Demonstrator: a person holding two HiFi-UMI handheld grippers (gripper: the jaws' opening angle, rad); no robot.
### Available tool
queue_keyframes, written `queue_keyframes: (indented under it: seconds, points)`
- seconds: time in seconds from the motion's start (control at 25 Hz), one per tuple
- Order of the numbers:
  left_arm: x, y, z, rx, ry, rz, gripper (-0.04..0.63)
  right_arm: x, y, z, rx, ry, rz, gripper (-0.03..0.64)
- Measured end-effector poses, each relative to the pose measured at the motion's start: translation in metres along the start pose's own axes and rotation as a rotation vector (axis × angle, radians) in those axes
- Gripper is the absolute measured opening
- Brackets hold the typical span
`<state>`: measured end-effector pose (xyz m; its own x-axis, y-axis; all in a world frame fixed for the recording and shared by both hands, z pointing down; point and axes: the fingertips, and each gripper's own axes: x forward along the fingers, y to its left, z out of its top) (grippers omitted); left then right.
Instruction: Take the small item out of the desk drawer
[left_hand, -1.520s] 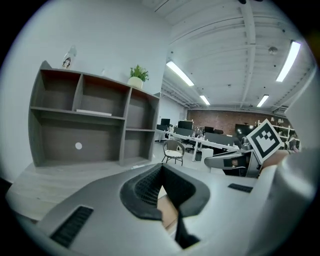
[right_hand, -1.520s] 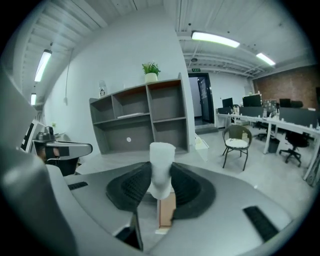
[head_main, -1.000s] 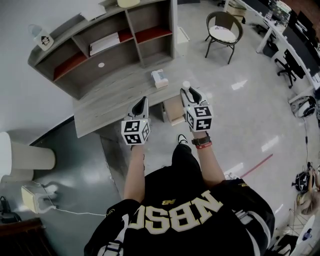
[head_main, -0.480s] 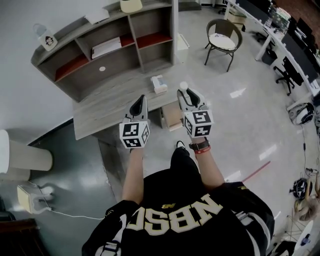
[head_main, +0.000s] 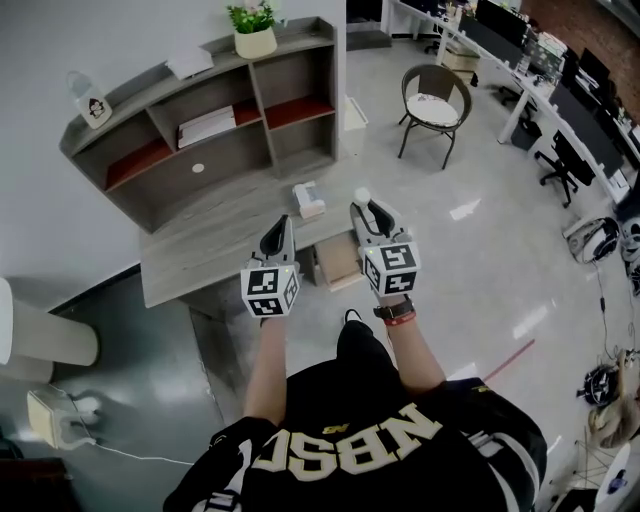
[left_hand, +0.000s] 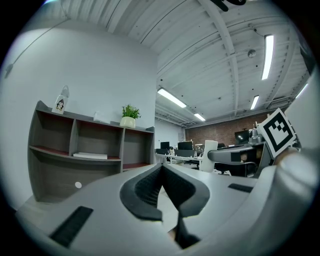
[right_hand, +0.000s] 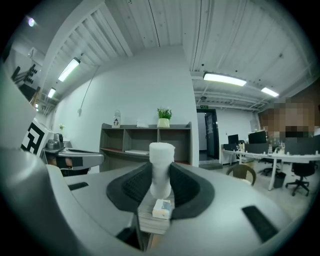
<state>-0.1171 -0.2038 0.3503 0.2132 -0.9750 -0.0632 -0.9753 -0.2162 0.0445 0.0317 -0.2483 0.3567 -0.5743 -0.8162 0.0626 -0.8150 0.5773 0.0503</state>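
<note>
The fingers (right_hand: 186, 187) of the right gripper (right_hand: 161, 175) clamp a small white item (right_hand: 161, 160) upright, raised above the desk's (head_main: 220, 235) front edge. The left gripper's (left_hand: 162, 170) fingers (left_hand: 145, 187) meet at their tips, empty.

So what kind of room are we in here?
Probably an office: long desks carry computer monitors, black office chairs stand beside them, and nearby is a wooden desk with shelves.

Left tool (left_hand: 161, 169): jaws together, nothing between, pointing level. Beyond: grey shelf unit (left_hand: 90, 150), potted plant (left_hand: 129, 116) on top. Ceiling strip lights (left_hand: 171, 98) lit.
</note>
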Motion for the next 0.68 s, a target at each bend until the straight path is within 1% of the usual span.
queue_keyframes:
  seconds: [0.36,0.68]
  points:
    - [0.017,-0.009,0.0,0.002,-0.009,-0.027,0.006,0.002,-0.015,-0.006,0.004,0.024,-0.011,0.121]
    - [0.026,-0.004,-0.016,0.001,0.008,-0.033,0.006,0.004,-0.017,-0.025,0.039,0.056,-0.002,0.121]
